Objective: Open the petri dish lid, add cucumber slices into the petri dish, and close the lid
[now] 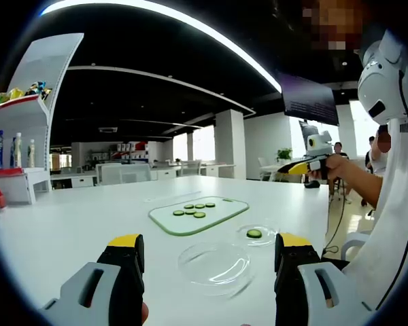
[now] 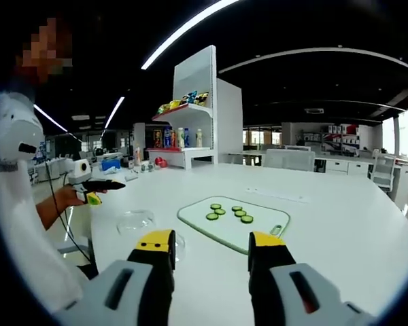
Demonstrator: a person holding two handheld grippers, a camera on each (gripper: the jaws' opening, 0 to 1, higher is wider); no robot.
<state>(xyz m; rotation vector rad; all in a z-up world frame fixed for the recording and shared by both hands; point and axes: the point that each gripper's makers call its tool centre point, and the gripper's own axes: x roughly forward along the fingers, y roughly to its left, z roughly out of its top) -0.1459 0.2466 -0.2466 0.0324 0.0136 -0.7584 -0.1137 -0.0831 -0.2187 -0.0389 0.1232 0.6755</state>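
Sitting open: lid [image 1: 214,263] lies on the tabletop [image 1: 68,224] beside the petri dish [image 1: 256,235], which holds 1 cucumber slice [image 1: 254,233]. 5 slices [image 1: 193,209] remain on the cutting board [image 1: 221,216]. Left tongs [image 1: 209,255] and right tongs [image 2: 212,252] both gape wide, empty. Judged: more transfers, then closing, remain.

Left gripper view: flat rectangular cutting board [image 1: 198,215] lies mid-table [image 1: 68,224]; five round cucumber slices [image 1: 194,208] sit on it in a cluster. Nearer the camera, clear round petri dish lid [image 1: 214,263] rests on the table. Right of it, just beside the board's near right corner, shallow clear petri dish [image 1: 256,235] holds one cucumber slice [image 1: 254,233]. White display shelf [image 1: 27,115] with bottles stands behind, far left.
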